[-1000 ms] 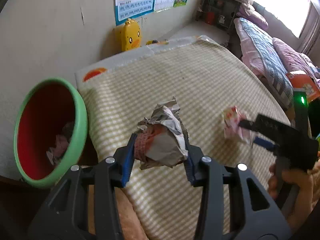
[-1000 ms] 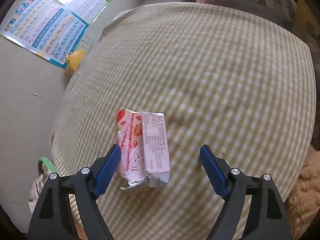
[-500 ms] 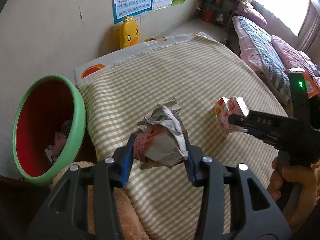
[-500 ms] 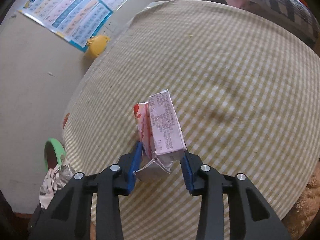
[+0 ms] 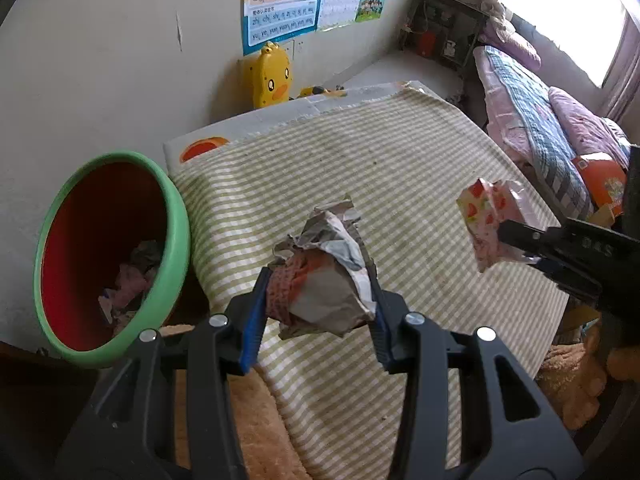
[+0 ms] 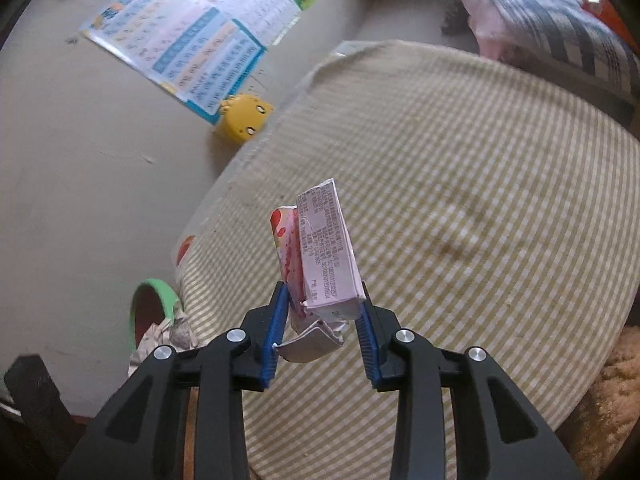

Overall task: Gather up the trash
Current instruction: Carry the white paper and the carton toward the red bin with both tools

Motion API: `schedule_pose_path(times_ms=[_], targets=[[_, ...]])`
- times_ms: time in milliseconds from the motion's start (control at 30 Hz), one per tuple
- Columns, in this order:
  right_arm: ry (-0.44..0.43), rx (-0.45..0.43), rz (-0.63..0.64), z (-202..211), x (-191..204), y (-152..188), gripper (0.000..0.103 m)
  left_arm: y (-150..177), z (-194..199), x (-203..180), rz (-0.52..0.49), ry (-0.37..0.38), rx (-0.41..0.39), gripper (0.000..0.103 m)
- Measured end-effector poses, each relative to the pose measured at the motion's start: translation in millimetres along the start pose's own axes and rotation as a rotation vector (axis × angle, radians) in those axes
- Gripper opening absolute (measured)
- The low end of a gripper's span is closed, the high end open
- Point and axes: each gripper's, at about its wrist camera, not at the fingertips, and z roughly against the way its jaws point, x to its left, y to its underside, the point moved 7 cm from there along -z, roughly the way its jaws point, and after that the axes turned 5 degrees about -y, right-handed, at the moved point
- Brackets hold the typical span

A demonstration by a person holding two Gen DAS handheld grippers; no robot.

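Aloft, both grippers—left [image 5: 318,300], right [image 6: 322,322]—clamp paper wad [image 5: 324,280], carton [image 6: 324,264].

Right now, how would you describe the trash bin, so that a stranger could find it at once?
Start at the table with the checked cloth against the wall. At its left end, beside the corner, stands the trash bin, with crumpled rubbish already in its bottom. It is the only round container here: red inside with a thick green rim.

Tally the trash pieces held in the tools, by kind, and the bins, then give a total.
Crumpled paper wad: 1, in the left tool
Pink strawberry carton: 1, in the right tool
Green-rimmed bin: 1
Total: 3
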Motion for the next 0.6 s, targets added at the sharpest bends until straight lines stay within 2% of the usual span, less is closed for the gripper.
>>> schedule_pose_path(times_ms=[233, 600], targets=[[0.056, -0.069, 0.198, 23, 40, 9, 0.032, -4, 6, 14, 0.034, -0.003, -0.014, 0.042], [0.083, -0.103, 0.362, 36, 75, 29, 0.032, -5, 25, 58, 0.109, -0.032, -0.053, 0.042]])
